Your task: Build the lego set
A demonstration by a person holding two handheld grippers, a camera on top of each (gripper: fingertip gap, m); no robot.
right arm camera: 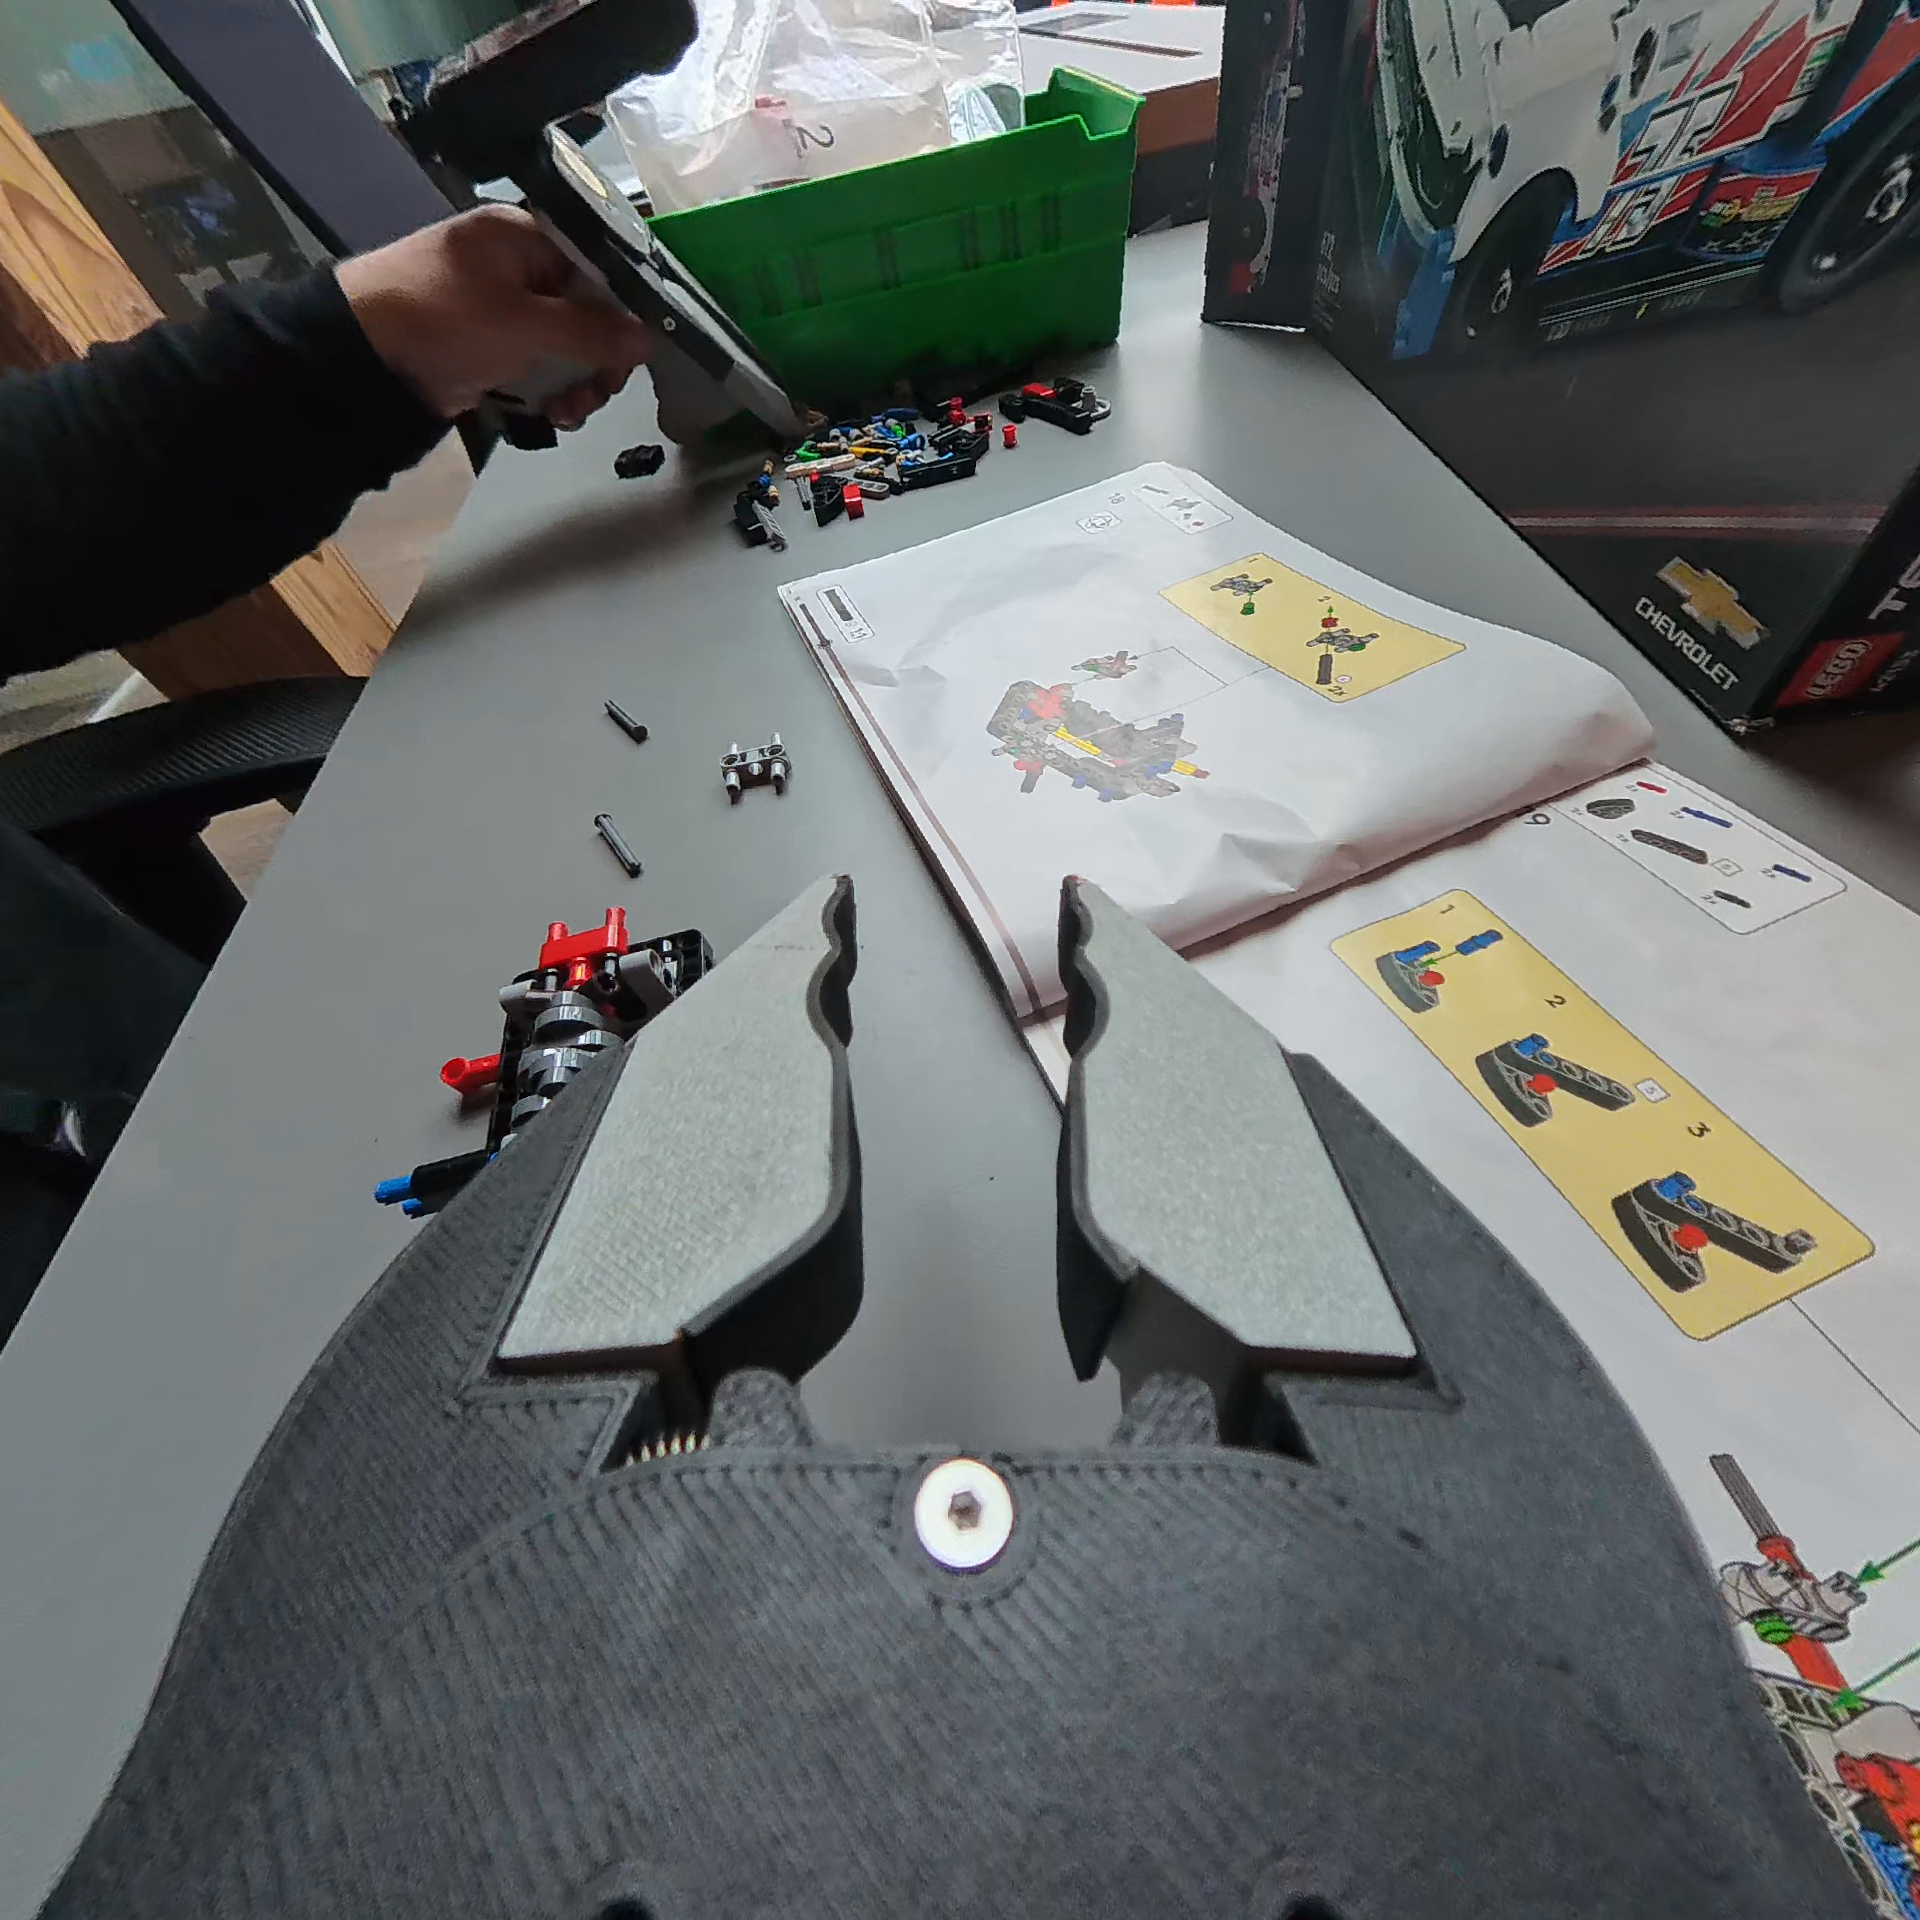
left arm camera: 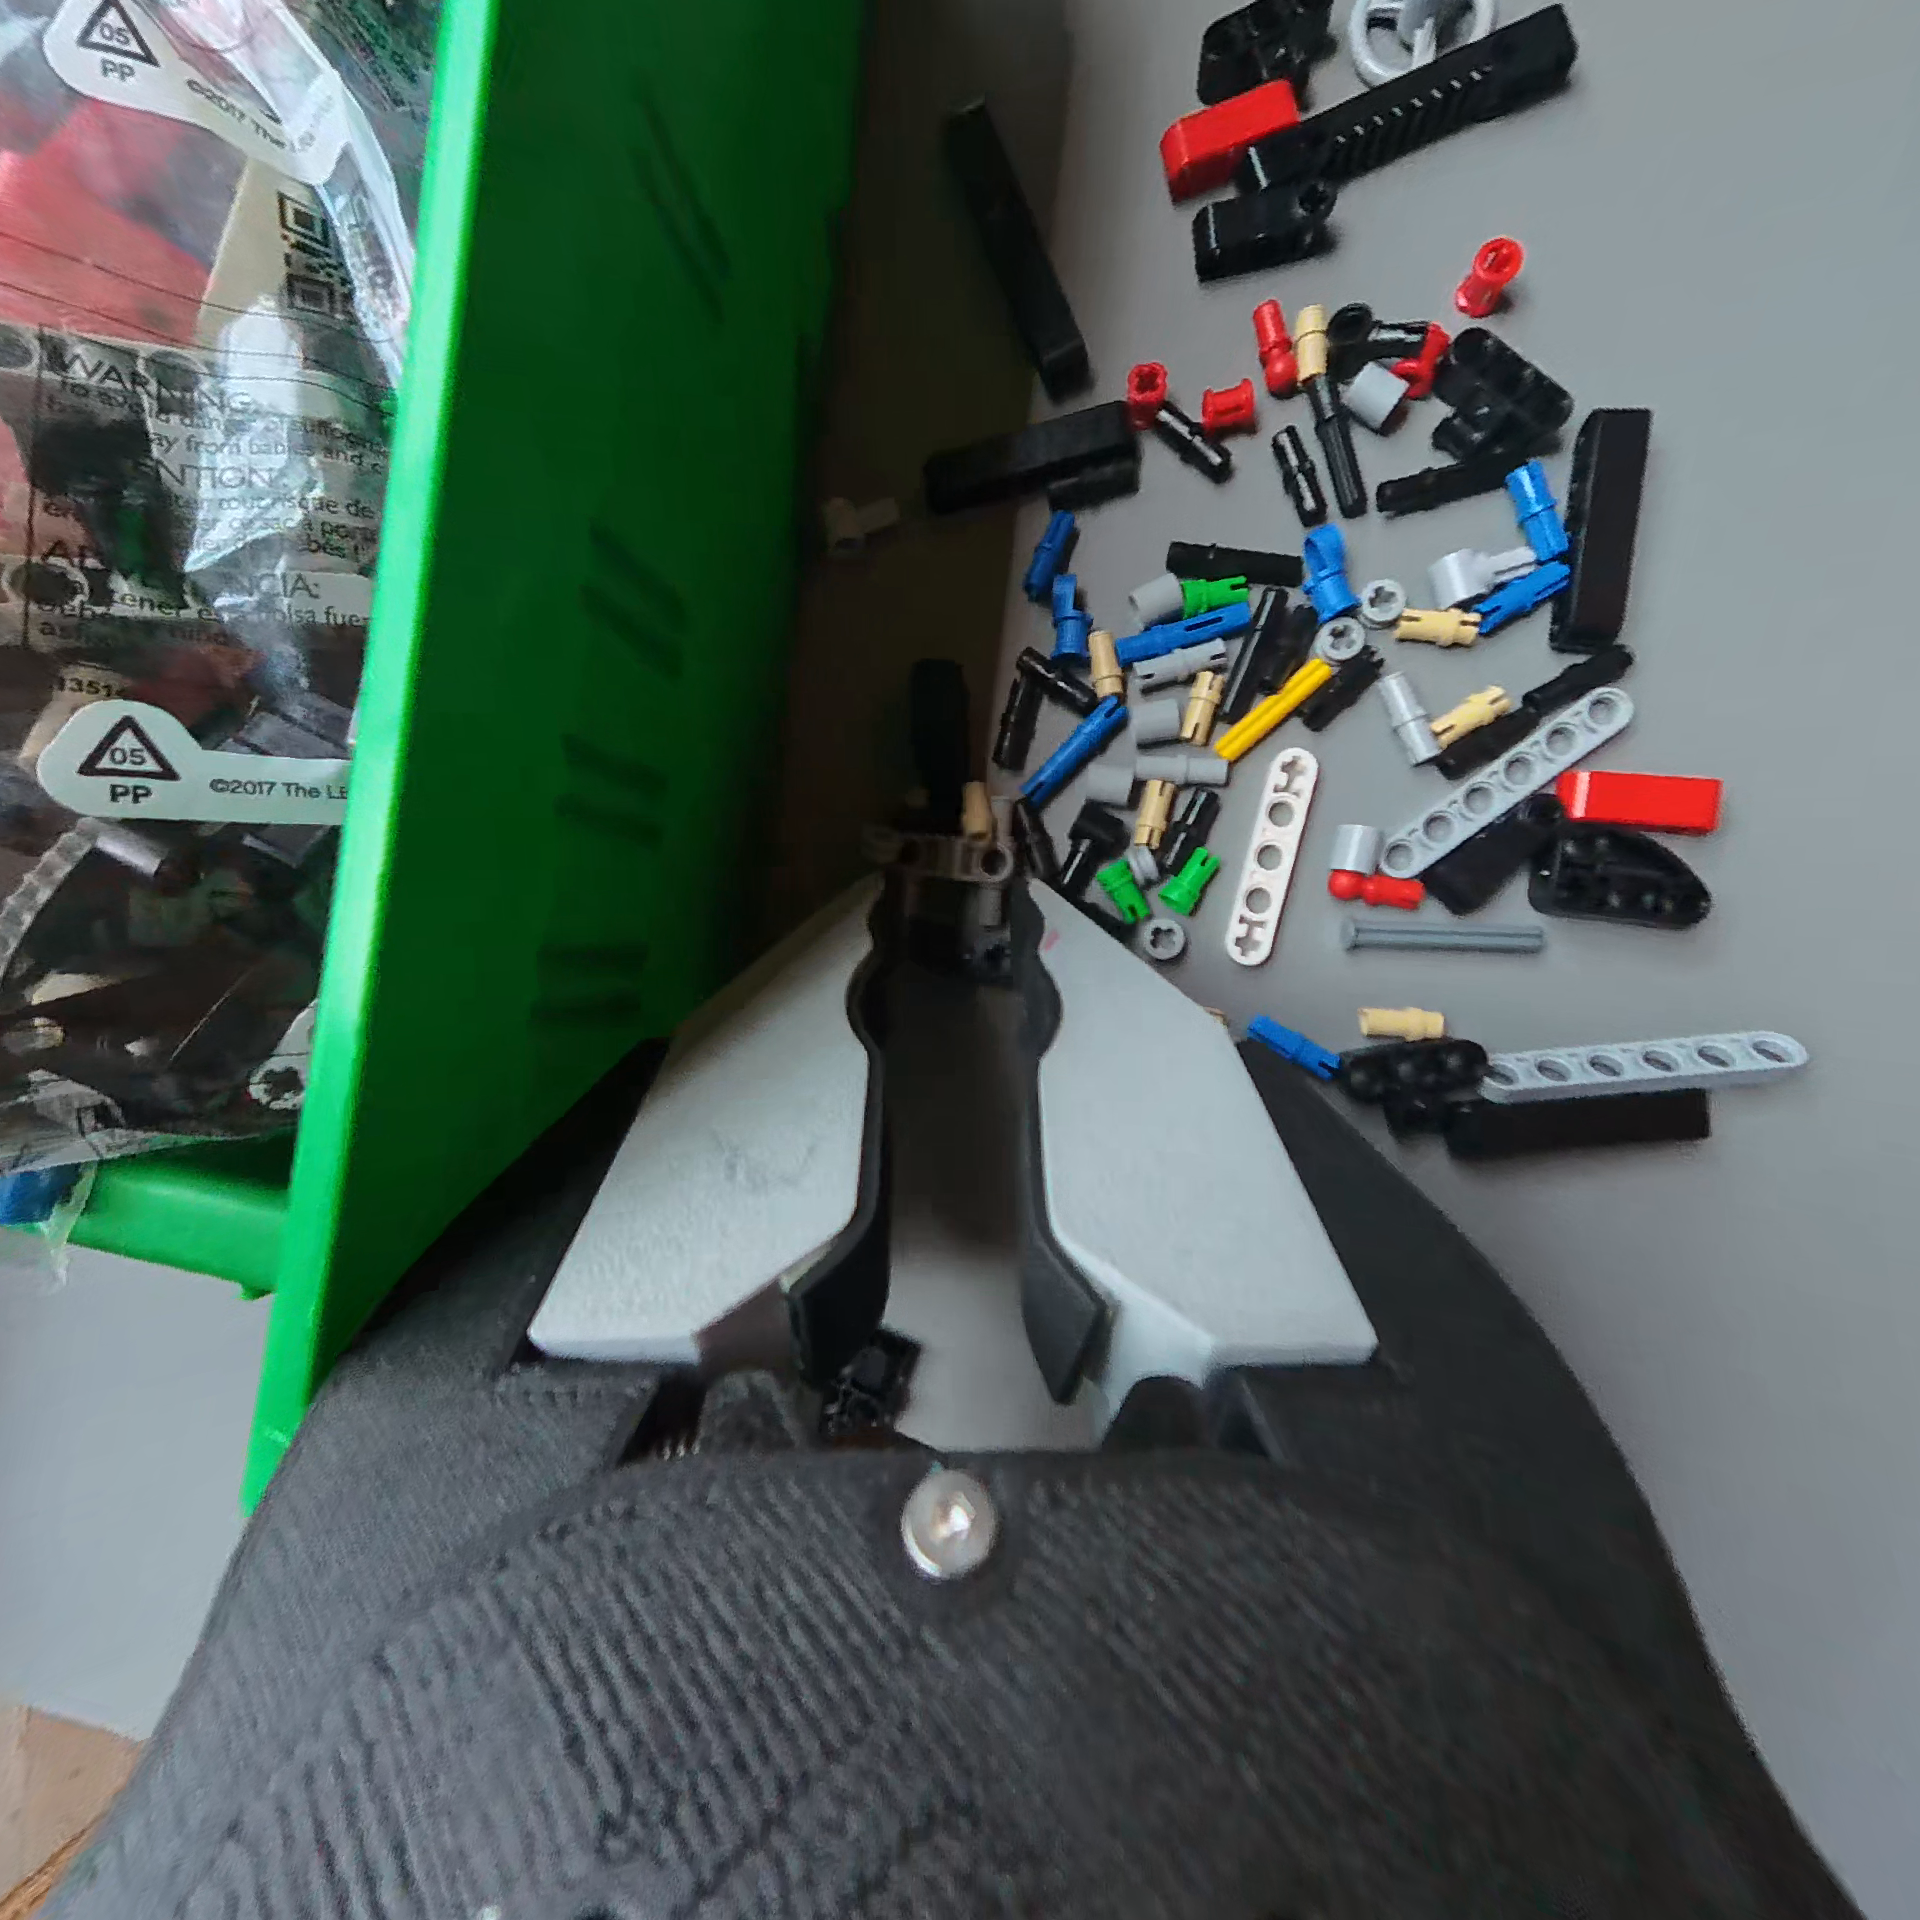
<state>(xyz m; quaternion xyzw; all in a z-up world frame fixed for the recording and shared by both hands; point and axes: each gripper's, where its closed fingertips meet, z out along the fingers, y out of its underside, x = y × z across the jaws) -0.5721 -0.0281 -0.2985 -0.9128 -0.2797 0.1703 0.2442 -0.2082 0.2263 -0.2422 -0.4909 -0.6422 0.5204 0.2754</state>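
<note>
Left gripper (left arm camera: 951, 894): jaws narrowed on a small grey-and-black Technic sub-assembly (left arm camera: 961, 868), close beside the green bin (left arm camera: 582, 623) wall, at the edge of the loose parts pile (left arm camera: 1351, 644). Right gripper (right arm camera: 958, 914): jaws wide, empty, above bare grey table (right arm camera: 520, 623) between the partial model (right arm camera: 582, 1018) and the instruction booklet (right arm camera: 1195, 727).

Soft, even daylight; the matte grey counter (right arm camera: 582, 582) shows faint shadows. Wide-angle bending warps edges. The tall green plastic bin (left arm camera: 582, 623), at 10 o'clock, casts shade rightward; the nearest parts blur.
</note>
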